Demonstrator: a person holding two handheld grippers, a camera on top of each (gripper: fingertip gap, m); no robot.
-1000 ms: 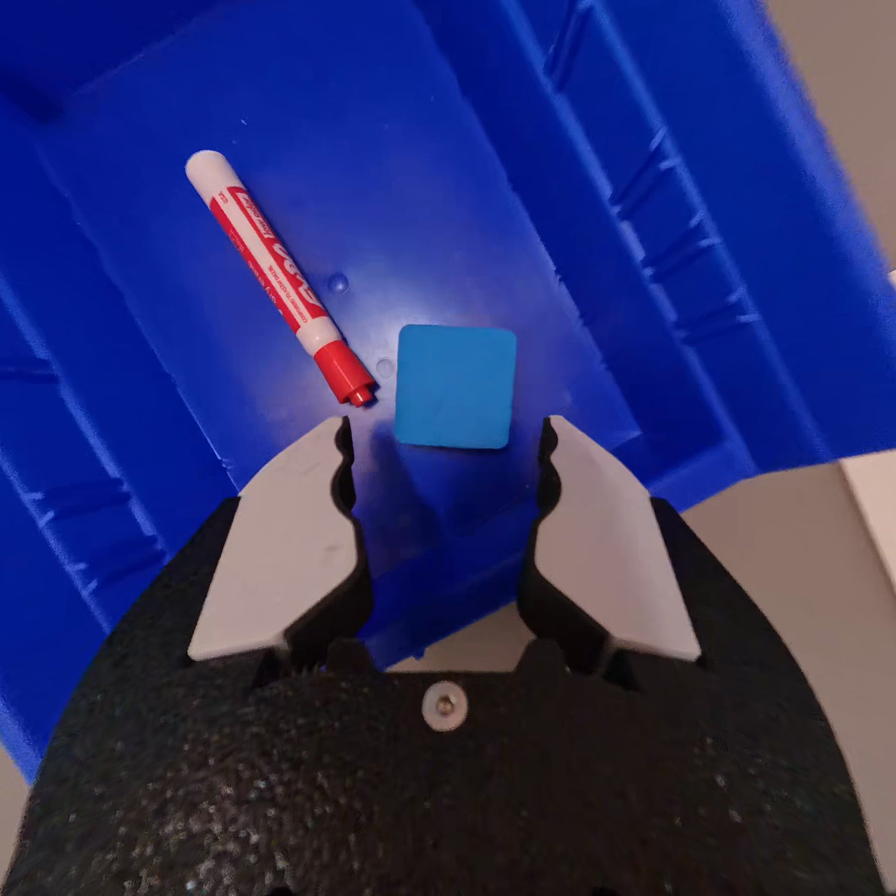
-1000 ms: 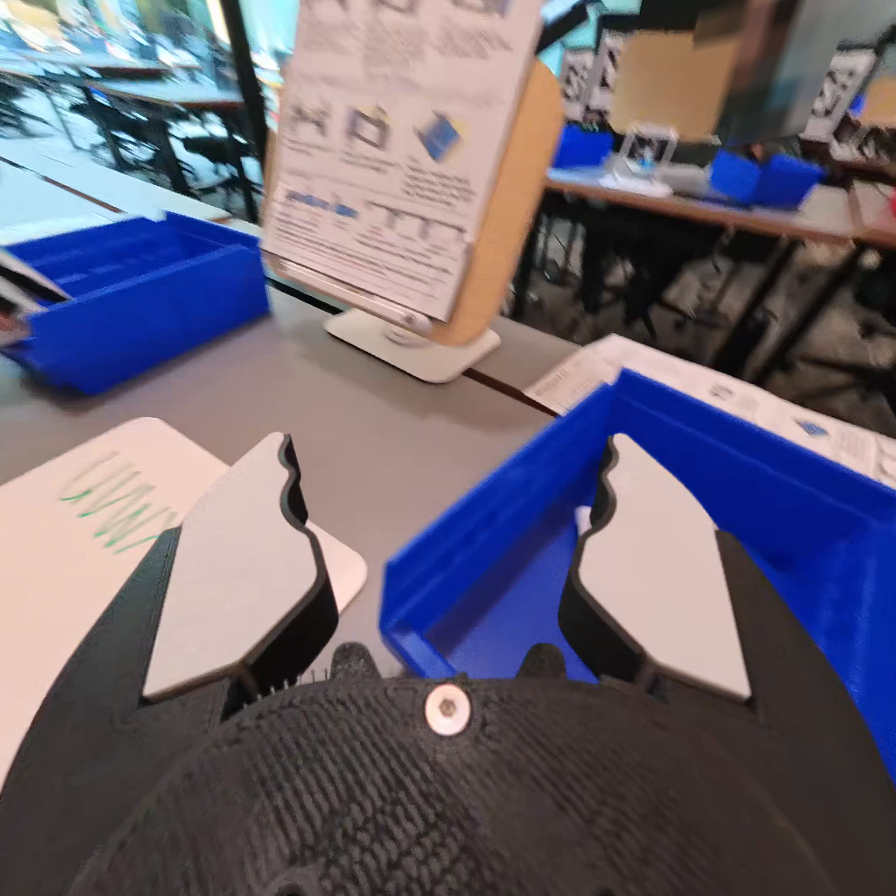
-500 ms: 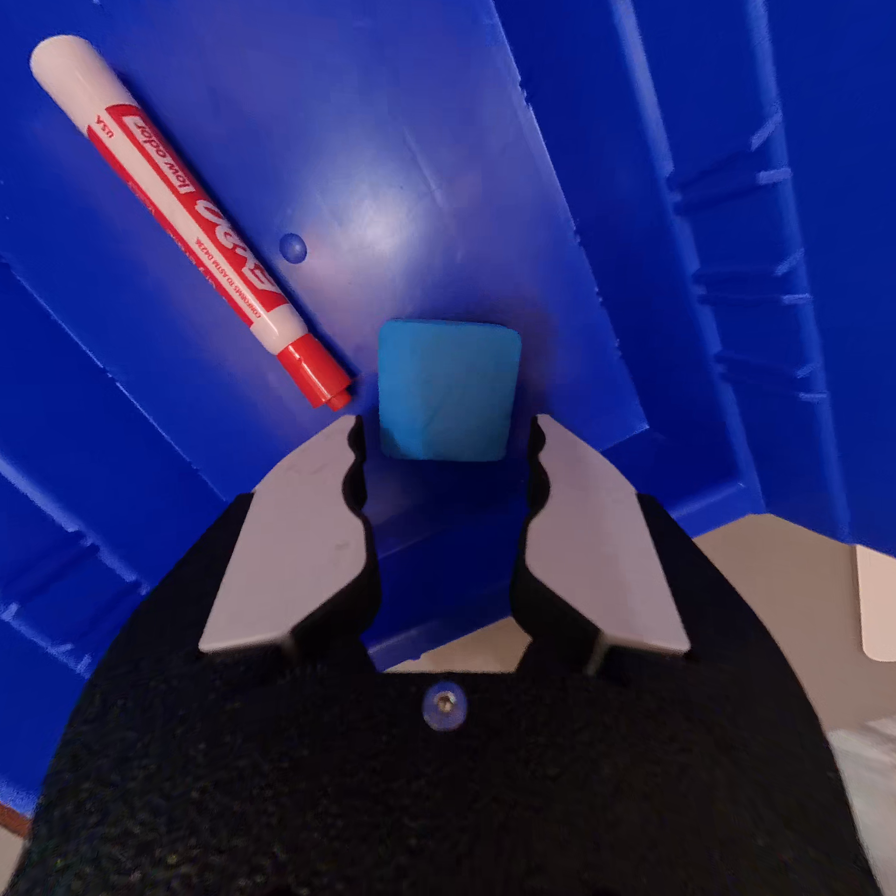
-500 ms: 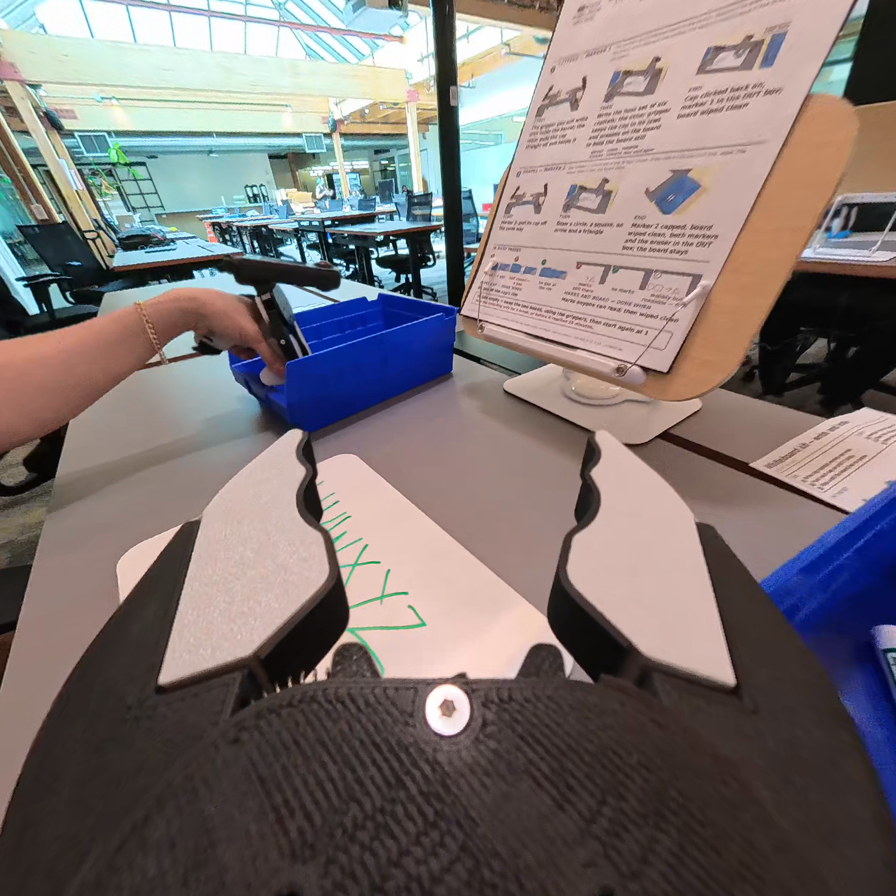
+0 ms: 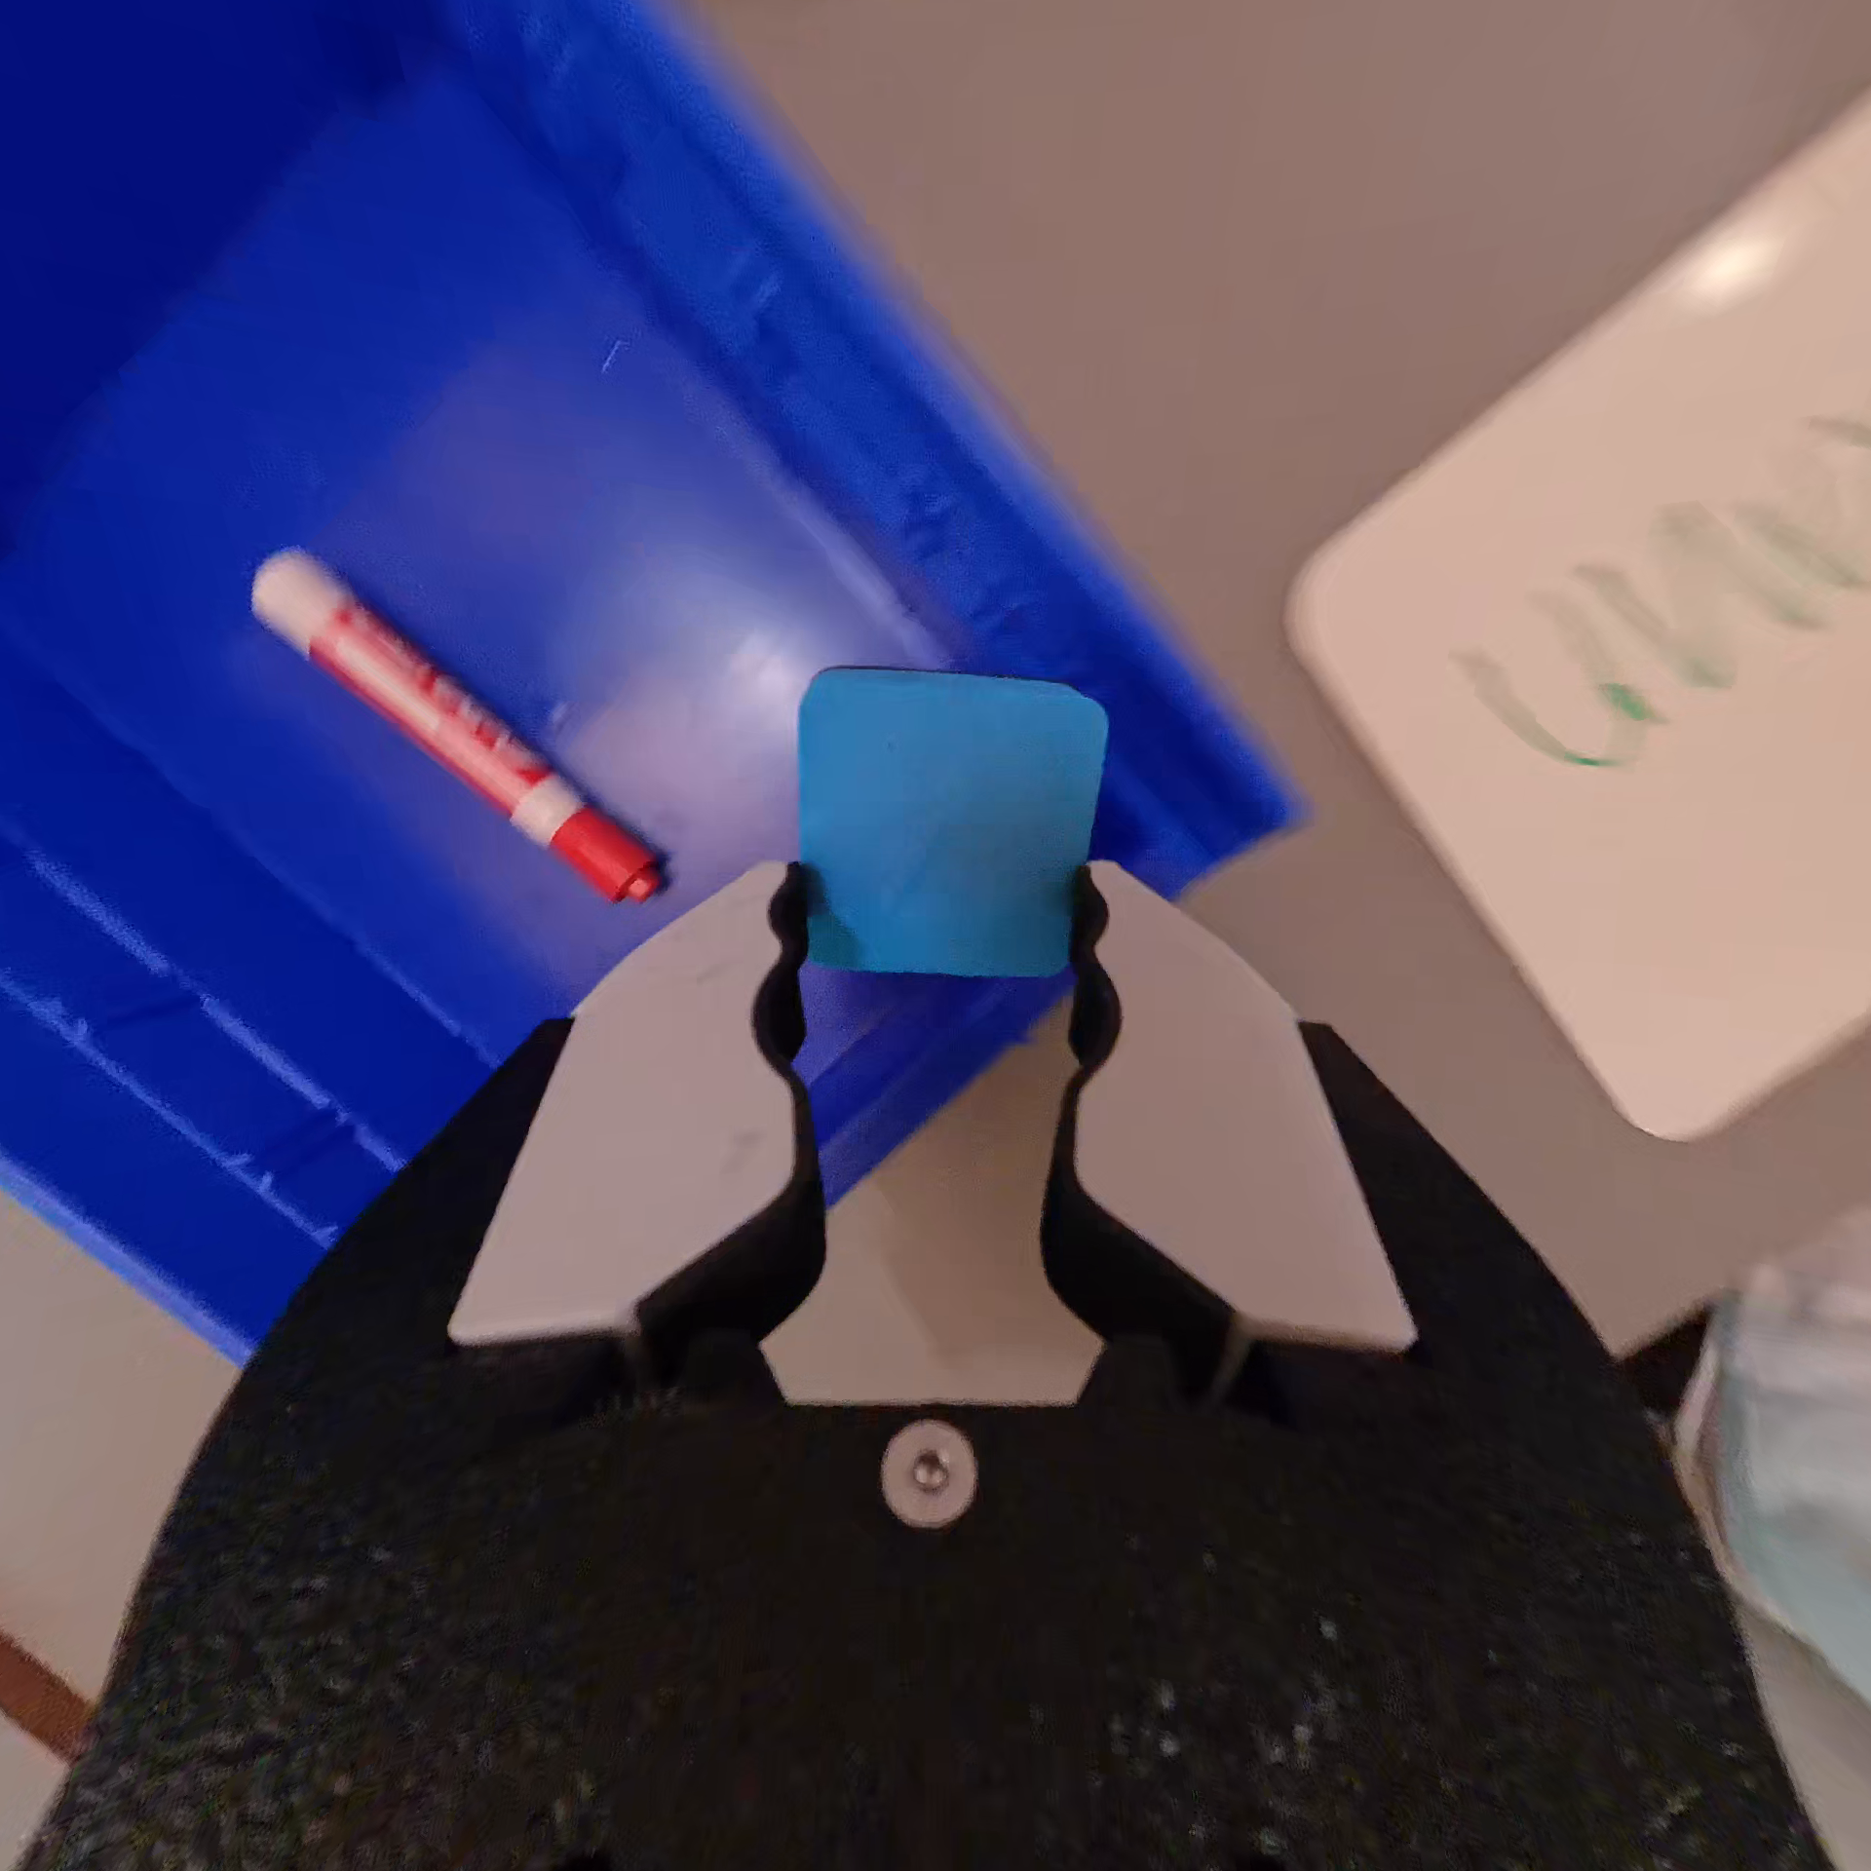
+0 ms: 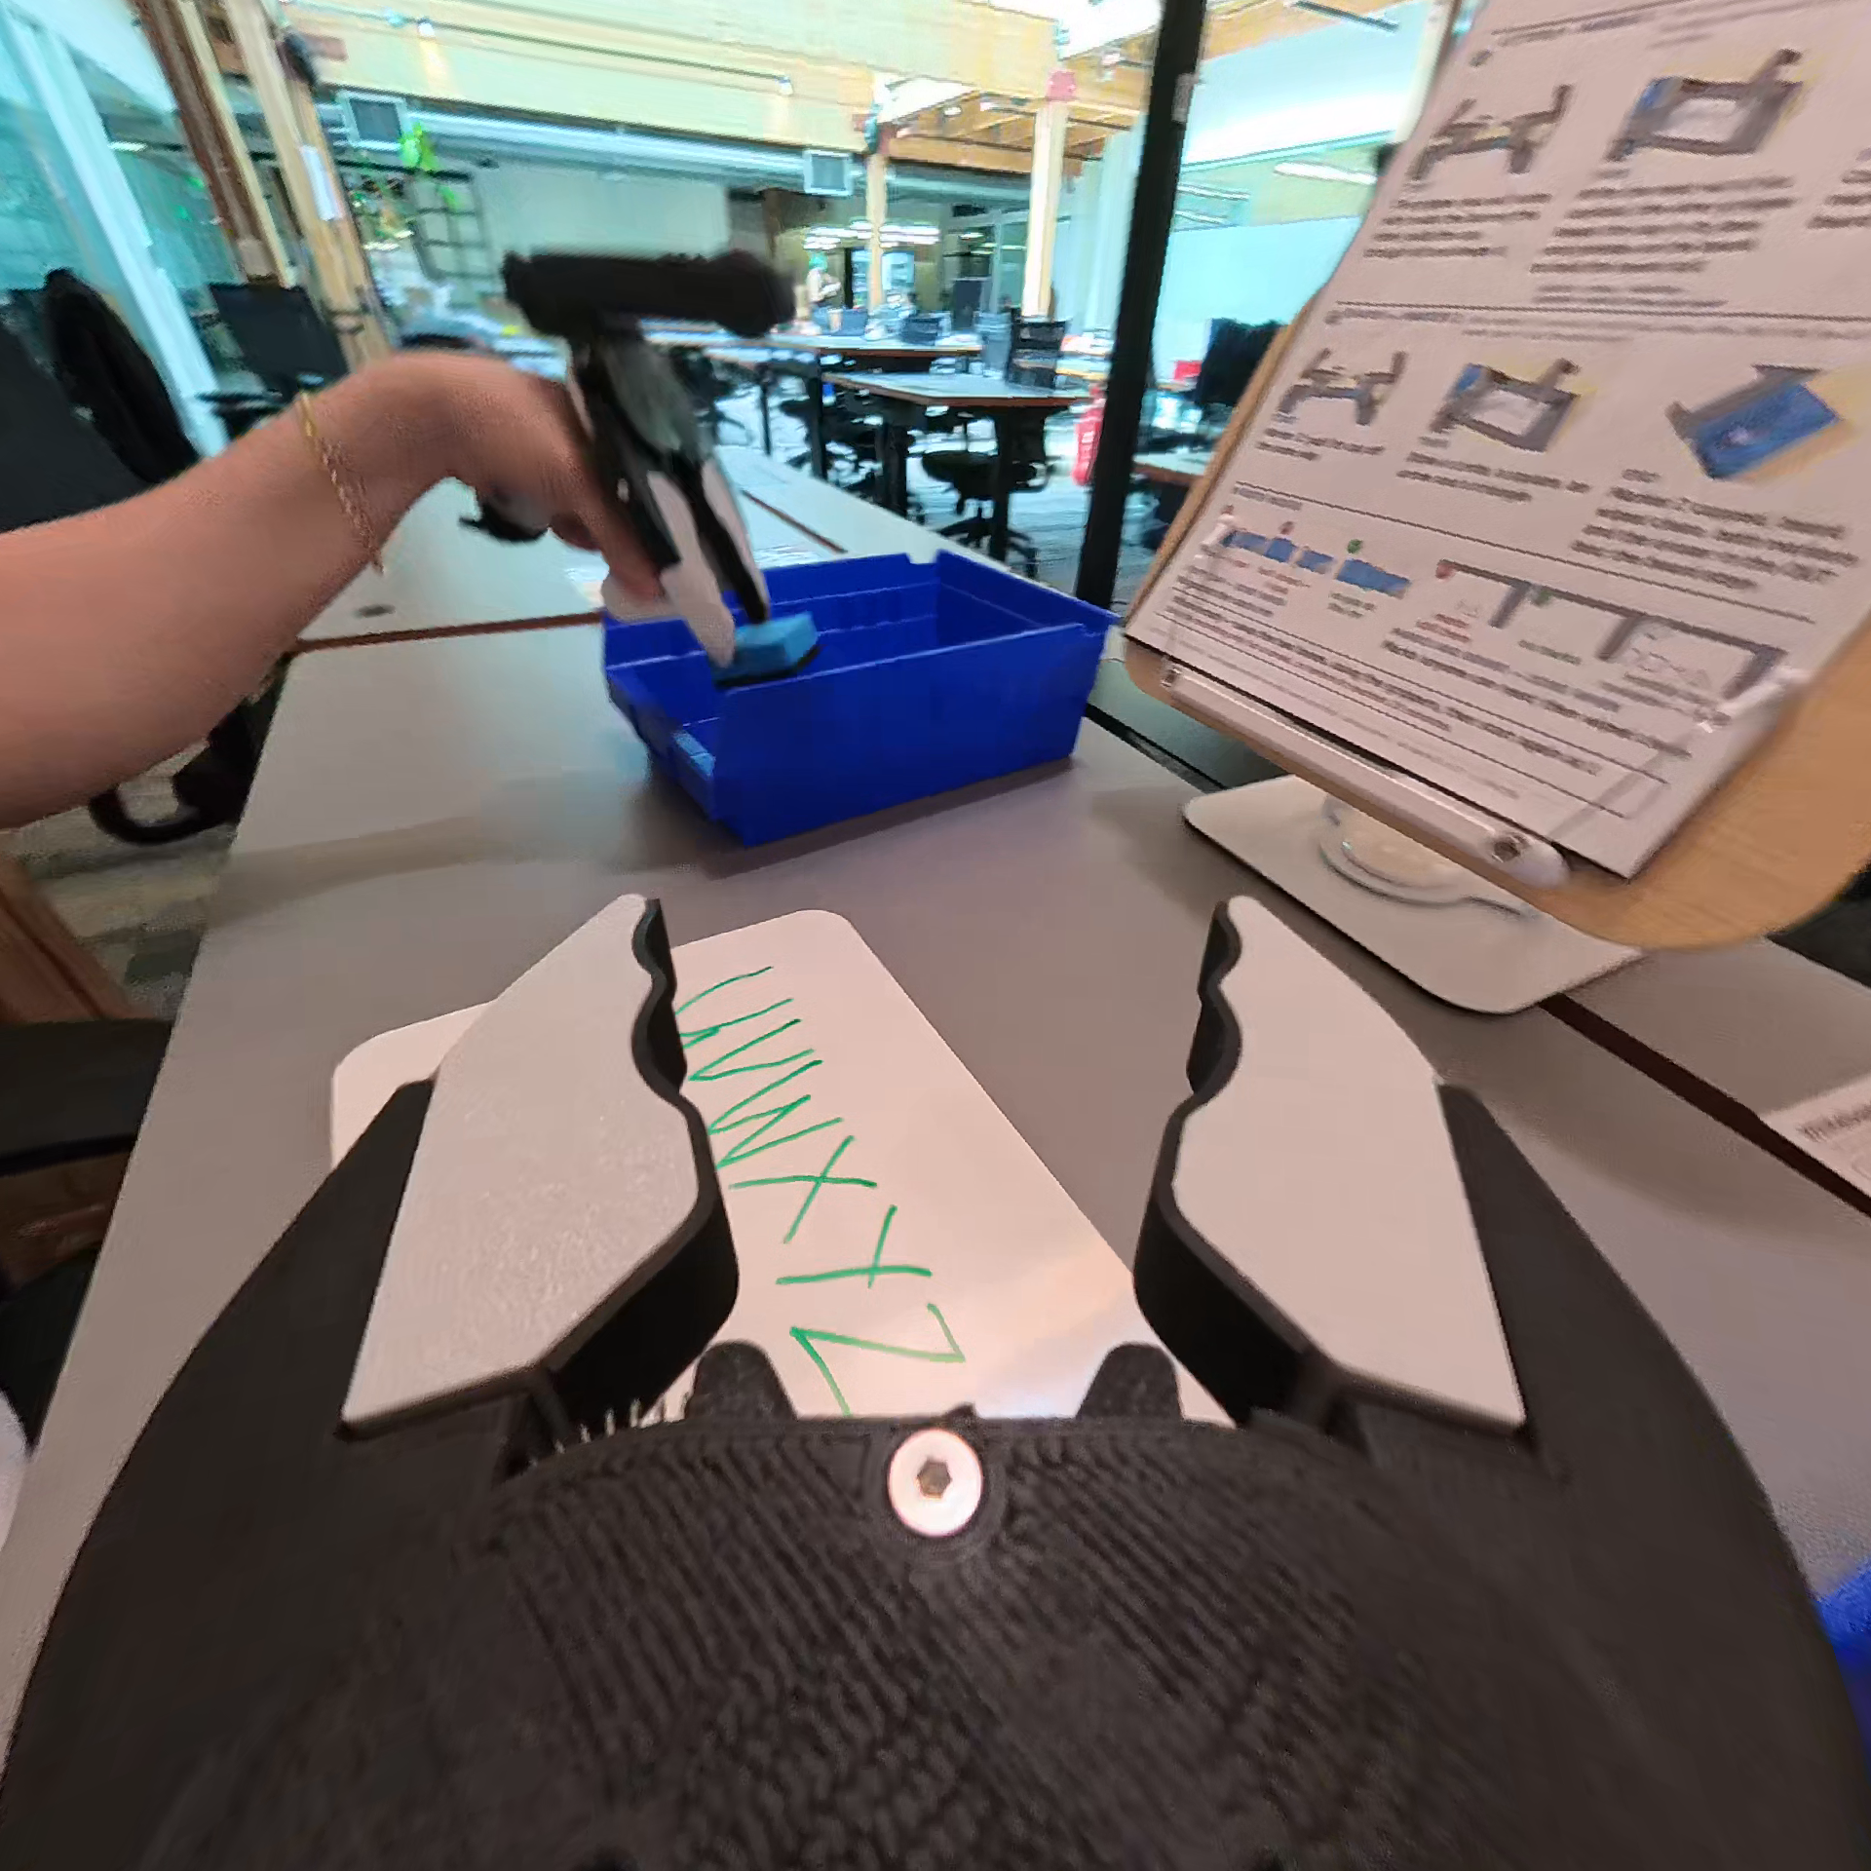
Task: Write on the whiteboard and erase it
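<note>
My left gripper (image 5: 937,896) is shut on a light blue eraser (image 5: 947,810) and holds it above the near corner of a blue bin (image 5: 425,405). A red capped marker (image 5: 445,724) lies on the bin floor. The whiteboard (image 5: 1660,709) with green writing lies on the table to the right of the bin. In the right wrist view my right gripper (image 6: 931,937) is open and empty above the whiteboard (image 6: 911,1114). Farther off there, the left gripper (image 6: 699,567) holds the eraser (image 6: 769,643) over the blue bin (image 6: 891,699).
A wooden stand with an instruction sheet (image 6: 1579,425) stands on a white base (image 6: 1417,901) at the right. A person's hand and forearm (image 6: 253,567) hold the left gripper. Grey table (image 6: 1012,850) lies between bin and whiteboard. A paper sheet (image 6: 1833,1124) lies at the far right. Some 35 centimeters of space lies between my two pairs of fingers. The red capped marker (image 5: 445,724) is about 12 centimeters from my left fingertips and 50 centimeters from my right.
My left gripper closed on the eraser and lifted it out of the bin, toward the whiteboard side. The right gripper swung from a second blue bin to over the whiteboard, staying open.
</note>
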